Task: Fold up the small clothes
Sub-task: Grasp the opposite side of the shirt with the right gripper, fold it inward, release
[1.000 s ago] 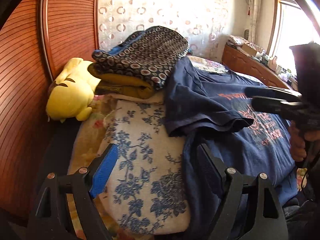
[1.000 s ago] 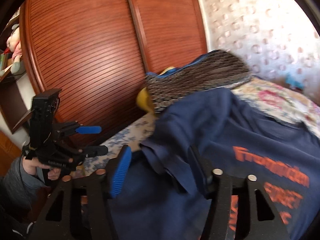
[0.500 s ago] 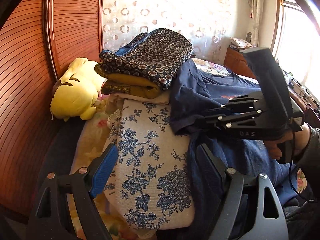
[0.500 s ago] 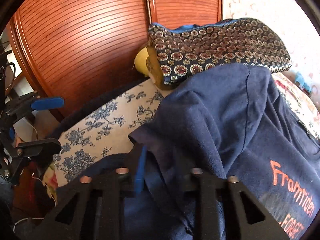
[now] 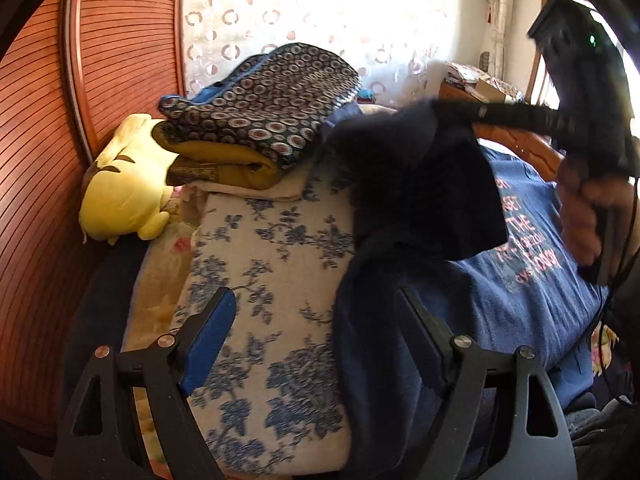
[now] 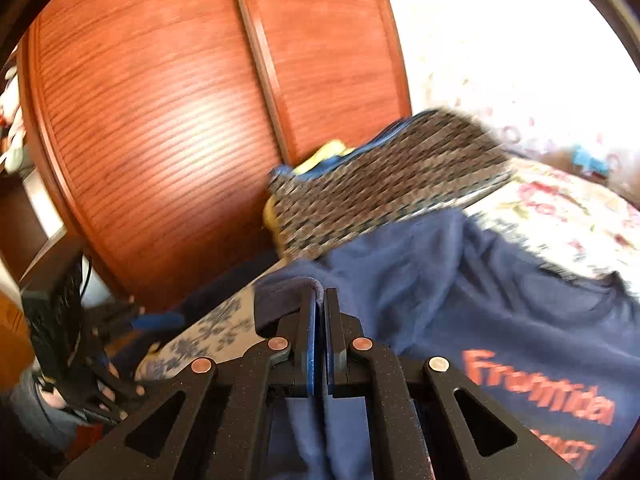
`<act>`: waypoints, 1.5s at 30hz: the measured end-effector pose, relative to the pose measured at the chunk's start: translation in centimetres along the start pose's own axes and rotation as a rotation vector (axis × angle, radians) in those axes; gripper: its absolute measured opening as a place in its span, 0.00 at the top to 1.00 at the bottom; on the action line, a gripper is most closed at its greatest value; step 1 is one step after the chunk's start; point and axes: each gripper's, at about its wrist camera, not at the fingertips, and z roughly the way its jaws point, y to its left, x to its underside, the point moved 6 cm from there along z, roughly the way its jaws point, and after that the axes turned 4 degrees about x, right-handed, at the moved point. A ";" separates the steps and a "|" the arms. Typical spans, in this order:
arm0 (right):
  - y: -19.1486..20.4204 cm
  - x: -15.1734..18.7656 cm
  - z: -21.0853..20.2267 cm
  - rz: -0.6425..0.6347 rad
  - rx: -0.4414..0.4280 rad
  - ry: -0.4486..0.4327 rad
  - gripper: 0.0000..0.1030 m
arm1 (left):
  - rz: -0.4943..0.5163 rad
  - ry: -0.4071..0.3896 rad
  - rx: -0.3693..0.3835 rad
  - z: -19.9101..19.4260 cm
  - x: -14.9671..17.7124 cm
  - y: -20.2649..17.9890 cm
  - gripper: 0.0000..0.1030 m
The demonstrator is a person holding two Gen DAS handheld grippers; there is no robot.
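In the left wrist view, the navy T-shirt point(image 5: 532, 292) is seen spread over the bed on the right of the frame, beside a blue-flowered cover point(image 5: 272, 280), with its sleeve lifted in the upper middle by the right tongs point(image 5: 444, 110), which are clamped on the cloth. The left tongs point(image 5: 316, 336) are held wide at the bottom of the frame with nothing pressed between them (the shirt's near edge lies by the right-hand finger). In the right wrist view, the right tongs point(image 6: 320, 300) are shown shut at lower centre on a fold of the T-shirt point(image 6: 460, 288), whose orange lettering runs to the lower right. The sleeve fold is judged to be the step in hand; next, the sleeve would need to be carried inward across the printed front and laid flat before release.
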 end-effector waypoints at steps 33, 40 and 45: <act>-5.3 3.8 9.0 -0.069 0.146 0.162 0.95 | 0.044 0.067 0.037 5.6 -1.1 -2.0 0.93; -7.4 0.1 3.3 -0.021 0.201 0.061 0.97 | 0.002 -0.046 0.047 1.5 -1.3 -1.6 0.94; -11.0 -0.1 3.5 0.075 0.342 0.140 0.97 | -0.023 -0.031 0.019 1.6 -0.7 -0.4 0.94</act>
